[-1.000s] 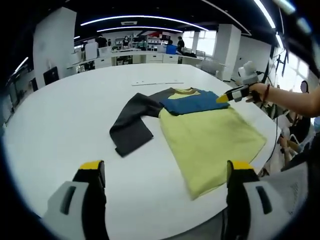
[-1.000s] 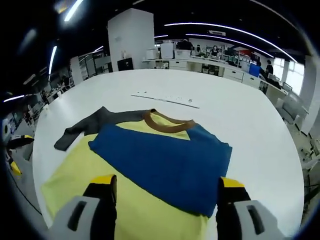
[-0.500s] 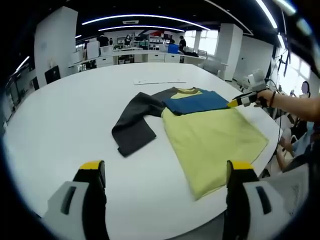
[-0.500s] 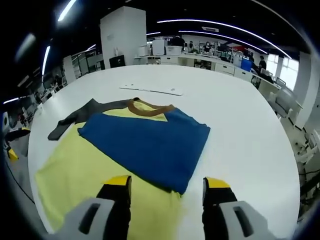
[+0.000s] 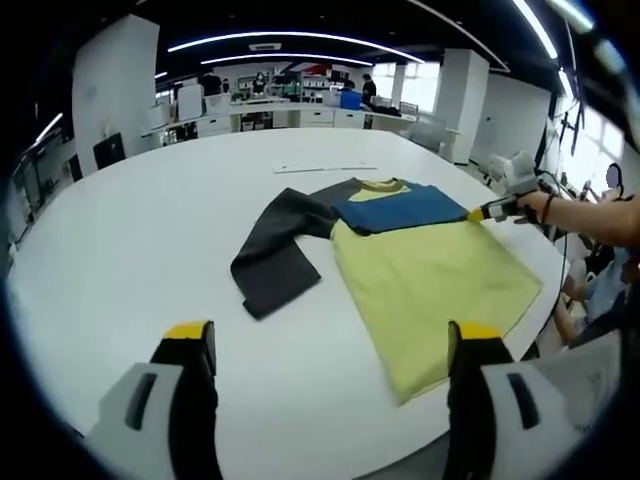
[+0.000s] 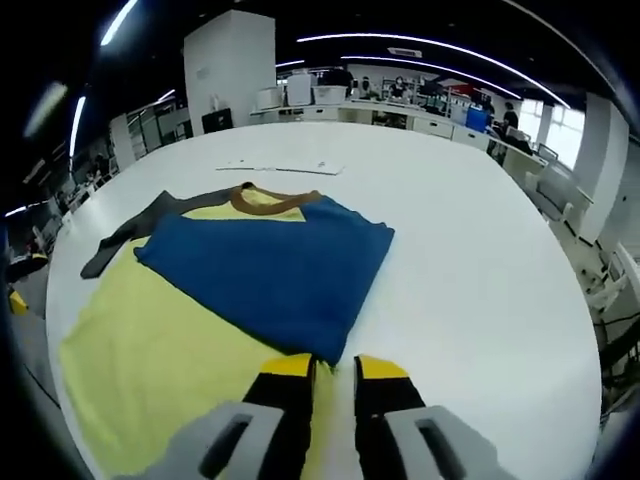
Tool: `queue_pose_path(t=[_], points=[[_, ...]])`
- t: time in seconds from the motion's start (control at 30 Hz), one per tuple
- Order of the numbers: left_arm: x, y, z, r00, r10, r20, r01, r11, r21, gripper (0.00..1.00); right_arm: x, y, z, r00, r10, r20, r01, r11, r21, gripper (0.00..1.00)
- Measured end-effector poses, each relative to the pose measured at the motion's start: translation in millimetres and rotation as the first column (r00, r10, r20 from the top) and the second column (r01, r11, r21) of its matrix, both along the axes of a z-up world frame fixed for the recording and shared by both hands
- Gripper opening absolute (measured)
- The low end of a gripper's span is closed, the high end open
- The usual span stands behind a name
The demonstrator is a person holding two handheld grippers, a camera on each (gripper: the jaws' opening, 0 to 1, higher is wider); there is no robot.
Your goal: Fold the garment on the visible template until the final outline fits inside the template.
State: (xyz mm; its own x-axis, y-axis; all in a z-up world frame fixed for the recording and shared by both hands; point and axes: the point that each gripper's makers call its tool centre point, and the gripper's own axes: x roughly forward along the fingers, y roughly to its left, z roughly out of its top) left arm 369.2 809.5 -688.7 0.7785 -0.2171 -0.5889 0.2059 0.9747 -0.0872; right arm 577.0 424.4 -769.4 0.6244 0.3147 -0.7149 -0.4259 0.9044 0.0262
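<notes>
Shirt (image 5: pixel 420 265) lay center-right on the white table (image 5: pixel 130 250), blue sleeve (image 6: pixel 270 265) folded across the chest. Right gripper (image 6: pixel 333 372) jaws nearly together, pinching the blue sleeve's edge at bottom center. Left gripper (image 5: pixel 325 345) jaws were spread wide, holding nothing.

No text, label, brand, number or sign can be read in either view. The white strip (image 6: pixel 281 167) lying on the table (image 6: pixel 480 260) beyond the garment (image 6: pixel 250 280) carries small dark marks, but they are too small and blurred to make out. The red panel (image 5: pixel 312 70) far back in the room, seen in the left gripper view, is likewise too distant to read.
</notes>
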Motion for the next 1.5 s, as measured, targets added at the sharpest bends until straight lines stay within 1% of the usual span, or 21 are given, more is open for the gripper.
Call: queue_pose_path(t=[0.07, 0.1, 0.13, 0.3, 0.63, 0.93, 1.13, 1.23, 1.3, 1.37, 1.4, 1.5], points=[[0.3, 1, 0.1, 1.000, 0.001, 0.001, -0.001, 1.000, -0.001, 0.92, -1, -1, -3.6, 1.000, -0.010, -0.013, 0.010, 1.000, 0.006, 0.07], [0.5, 1, -0.1, 1.000, 0.004, 0.002, -0.004, 1.000, 0.000, 0.91, -1, 0, -3.9, 1.000, -0.017, -0.016, 0.017, 1.000, 0.013, 0.04], [0.6, 2, -0.2, 1.000, 0.007, 0.002, -0.007, 1.000, 0.000, 0.91, -2, 2, -3.2, 1.000, -0.016, -0.016, 0.016, 1.000, 0.016, 0.02], [1.7, 6, 0.0, 1.000, 0.018, 0.003, -0.018, 1.000, 0.002, 0.86, 0, 0, -2.0, 1.000, -0.011, -0.007, 0.011, 1.000, 0.004, 0.00], [7.5, 16, 1.0, 0.999, 0.041, 0.012, -0.041, 0.999, 0.004, 0.82, 3, -8, -1.9, 1.000, -0.001, -0.011, 0.001, 1.000, -0.015, 0.00], [16.1, 33, 4.4, 0.997, 0.072, 0.038, -0.072, 0.997, 0.008, 0.72, -2, -12, 1.2, 1.000, 0.014, -0.014, -0.014, 0.999, -0.042, 0.00], [20.8, 42, 6.7, 0.994, 0.095, 0.047, -0.096, 0.995, 0.013, 0.67, -3, -15, 2.4, 1.000, 0.014, -0.017, -0.015, 0.999, -0.042, 0.00], [23.2, 47, 7.0, 0.993, 0.109, 0.049, -0.110, 0.994, 0.016, 0.62, -3, -15, 2.6, 1.000, 0.013, -0.019, -0.014, 0.999, -0.036, 0.00], [25.7, 53, 7.5, 0.991, 0.124, 0.055, -0.125, 0.992, 0.020, 0.59, -3, -14, 2.7, 1.000, 0.012, -0.022, -0.013, 1.000, -0.028, 0.02], [28.8, 57, 8.4, 0.989, 0.132, 0.063, -0.133, 0.991, 0.024, 0.56, -4, -14, 3.2, 1.000, -0.003, -0.027, 0.003, 1.000, -0.005, 0.05], [30.6, 60, 8.5, 0.989, 0.136, 0.065, -0.138, 0.990, 0.028, 0.55, -4, -14, 4.5, 1.000, -0.011, -0.025, 0.011, 1.000, 0.002, 0.09], [35.1, 67, 7.9, 0.987, 0.146, 0.070, -0.149, 0.988, 0.045, 0.52, -3, -15, 6.8, 1.000, -0.005, -0.017, 0.005, 1.000, -0.006, 0.22]])
